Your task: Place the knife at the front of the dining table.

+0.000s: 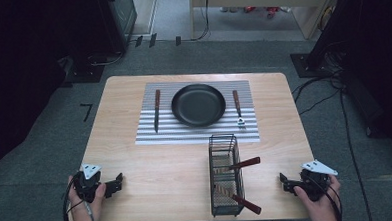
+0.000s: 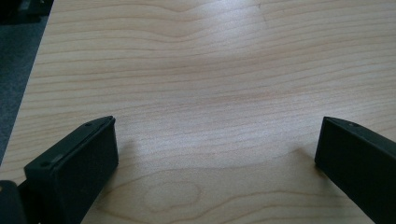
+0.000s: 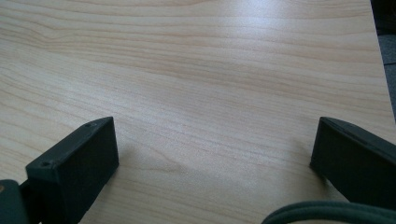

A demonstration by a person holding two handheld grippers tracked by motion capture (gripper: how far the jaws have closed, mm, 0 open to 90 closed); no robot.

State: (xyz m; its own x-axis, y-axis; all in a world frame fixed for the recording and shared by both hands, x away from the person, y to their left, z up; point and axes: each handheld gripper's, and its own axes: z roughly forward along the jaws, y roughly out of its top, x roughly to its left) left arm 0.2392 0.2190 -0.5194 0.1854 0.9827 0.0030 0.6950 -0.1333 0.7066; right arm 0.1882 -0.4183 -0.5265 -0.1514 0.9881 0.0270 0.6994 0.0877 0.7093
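A black pan (image 1: pixel 199 105) sits on a striped placemat (image 1: pixel 198 133) at the table's far middle. A knife (image 1: pixel 157 109) with a wooden handle lies left of the pan, a fork (image 1: pixel 238 108) right of it. A black wire basket (image 1: pixel 225 175) lies near the front edge with two wooden-handled utensils (image 1: pixel 245 163) poking out. My left gripper (image 1: pixel 116 184) rests at the front left corner, open, with bare wood between its jaws (image 2: pixel 215 154). My right gripper (image 1: pixel 284 182) rests at the front right, open over bare wood (image 3: pixel 215 149).
The wooden table (image 1: pixel 151 167) stands on grey carpet. Dark equipment and cables lie on the floor to the left and right of the table. A cable (image 3: pixel 327 212) curls into the bottom of the right gripper view.
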